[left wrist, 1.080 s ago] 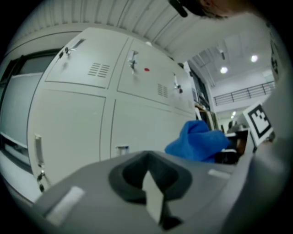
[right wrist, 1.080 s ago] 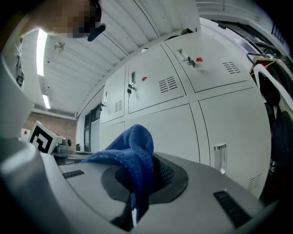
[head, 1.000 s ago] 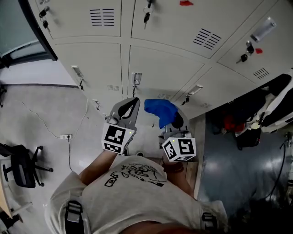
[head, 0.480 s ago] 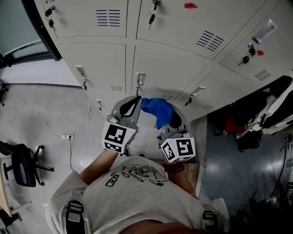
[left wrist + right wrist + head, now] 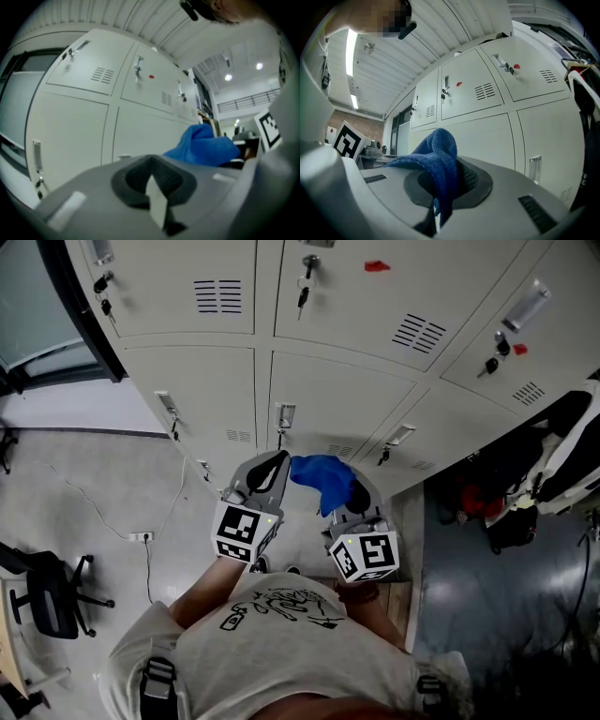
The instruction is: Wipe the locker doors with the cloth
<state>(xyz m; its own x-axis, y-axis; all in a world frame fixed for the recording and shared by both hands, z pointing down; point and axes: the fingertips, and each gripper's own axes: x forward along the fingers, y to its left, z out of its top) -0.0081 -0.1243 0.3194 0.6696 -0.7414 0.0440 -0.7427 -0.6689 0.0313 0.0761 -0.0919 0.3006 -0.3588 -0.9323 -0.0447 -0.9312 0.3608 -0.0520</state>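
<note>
Head view: pale grey metal locker doors [image 5: 328, 395] fill the upper frame, with keys [image 5: 302, 296] hanging in several locks. We see the right gripper [image 5: 351, 493] pinching a crumpled blue knitted cloth [image 5: 323, 476]. The cloth sits near a lower door, below a small door handle [image 5: 284, 414]. We cannot tell from here whether it touches the metal. The left gripper [image 5: 278, 459] hangs just beside the cloth, jaws pressed together, carrying nothing.

Left gripper view: jaws meet with nothing between them. The cloth shows off to the right, in front of the lower door. A ribbed ceiling [image 5: 154, 18] appears above the locker row, which the head view lacks.

Right gripper view: the cloth is clamped between the jaws, one fold rising above them and a tail drooping below. Only this view shows the cloth running down into the bite. The door faces lie ahead, apart from the cloth as far as we can judge.

Our judgement for the wiping step: bring the bunched part flat to the door and press lightly. Sweep in overlapping passes, steering round handles, vents [image 5: 417, 332] and hanging keys so the knit does not snag. The hold could slip under drag.
</note>
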